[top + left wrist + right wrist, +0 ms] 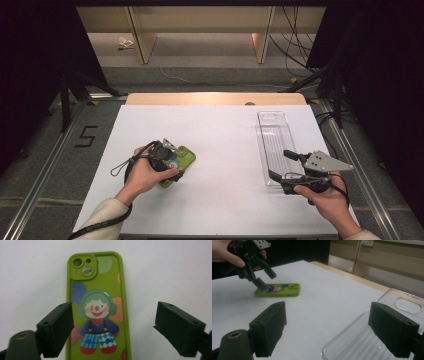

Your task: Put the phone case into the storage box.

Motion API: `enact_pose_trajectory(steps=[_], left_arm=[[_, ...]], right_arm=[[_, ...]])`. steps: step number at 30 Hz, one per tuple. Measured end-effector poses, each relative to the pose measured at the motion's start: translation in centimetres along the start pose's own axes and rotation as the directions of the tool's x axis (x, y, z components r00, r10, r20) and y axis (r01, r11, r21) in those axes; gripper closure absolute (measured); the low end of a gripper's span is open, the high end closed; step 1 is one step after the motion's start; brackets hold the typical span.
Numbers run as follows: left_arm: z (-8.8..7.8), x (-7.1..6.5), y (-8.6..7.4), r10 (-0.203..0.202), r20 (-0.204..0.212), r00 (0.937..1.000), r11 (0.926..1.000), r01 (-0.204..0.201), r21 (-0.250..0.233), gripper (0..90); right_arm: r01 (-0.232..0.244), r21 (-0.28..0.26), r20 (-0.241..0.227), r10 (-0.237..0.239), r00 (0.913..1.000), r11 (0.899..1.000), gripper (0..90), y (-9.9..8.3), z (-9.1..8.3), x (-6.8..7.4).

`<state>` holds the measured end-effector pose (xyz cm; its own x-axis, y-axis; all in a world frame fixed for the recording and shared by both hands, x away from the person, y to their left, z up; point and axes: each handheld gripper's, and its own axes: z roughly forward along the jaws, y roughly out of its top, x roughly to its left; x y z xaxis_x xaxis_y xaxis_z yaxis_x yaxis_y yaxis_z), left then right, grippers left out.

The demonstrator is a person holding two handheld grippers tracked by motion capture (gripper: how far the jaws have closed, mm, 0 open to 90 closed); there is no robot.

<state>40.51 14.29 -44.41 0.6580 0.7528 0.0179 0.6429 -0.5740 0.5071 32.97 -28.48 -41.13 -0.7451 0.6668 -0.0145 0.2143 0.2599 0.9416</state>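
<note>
We see a white worktop (220,150) with a green phone case (179,164) lying flat on its left half, printed side up, showing a cartoon clown with teal hair and a raised camera cut-out at its far end. Our left gripper (167,157) hangs directly over the near part of that case, held in the left hand (145,175). In the left gripper view its jaws stand spread wide, one over the case's left edge and the other out over bare worktop to the right, so the case (96,307) lies partly between them; nothing is pinched. From the right gripper view the lower jaw tip of the left gripper (263,277) sits at or just above the case (278,290), though we cannot tell whether it actually touches. On the right half of the worktop lies a long clear plastic tray (274,145), running from near to far, with ribbed floor and an oval cut-out at its far end. Our right gripper (282,165), held in the right hand (327,200), hovers at the tray's near right side, jaws spread wide and empty, the tray (372,340) showing between them in its own view.
</note>
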Motion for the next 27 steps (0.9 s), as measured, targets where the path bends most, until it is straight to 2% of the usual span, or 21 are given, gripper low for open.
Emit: enact_pose_trajectory(steps=[2,5,7,9,13,20,27], left_arm=[[0.3,0.3,0.2,0.007,-0.002,1.0000,0.9997,-0.007,0.025,11.6],[1.0,0.6,0.4,0.025,0.008,0.9997,0.9964,-0.026,0.081,0.3],[1.1,0.7,0.5,0.032,0.011,0.9994,0.9954,-0.033,0.090,0.0],[1.5,0.7,0.7,0.034,0.010,0.9994,0.9918,-0.035,0.123,0.0],[1.9,0.9,0.8,0.033,0.008,0.9994,0.9899,-0.033,0.138,0.0],[2.6,1.1,1.3,0.035,0.013,0.9993,0.9818,-0.037,0.186,0.0],[3.4,1.4,1.4,0.044,0.010,0.9990,0.9694,-0.045,0.241,0.0]], right_arm=[[-0.001,0.002,0.002,0.001,1.0000,1.000,16.0,0.0,0.0,0.0],[-0.002,0.000,0.002,0.002,1.0000,1.000,16.0,0.0,0.0,0.0],[-0.003,-0.001,0.002,0.003,1.0000,1.000,16.0,0.0,0.0,0.0],[-0.004,0.001,0.003,0.004,1.0000,1.000,16.0,0.0,0.0,-0.1],[-0.004,0.000,0.003,0.004,1.0000,1.000,16.0,0.0,0.0,-0.1],[-0.005,-0.002,0.005,0.005,1.0000,1.000,16.0,0.0,-0.1,-0.1],[-0.004,-0.004,0.006,0.004,1.0000,1.000,16.0,0.0,-0.1,-0.1]])
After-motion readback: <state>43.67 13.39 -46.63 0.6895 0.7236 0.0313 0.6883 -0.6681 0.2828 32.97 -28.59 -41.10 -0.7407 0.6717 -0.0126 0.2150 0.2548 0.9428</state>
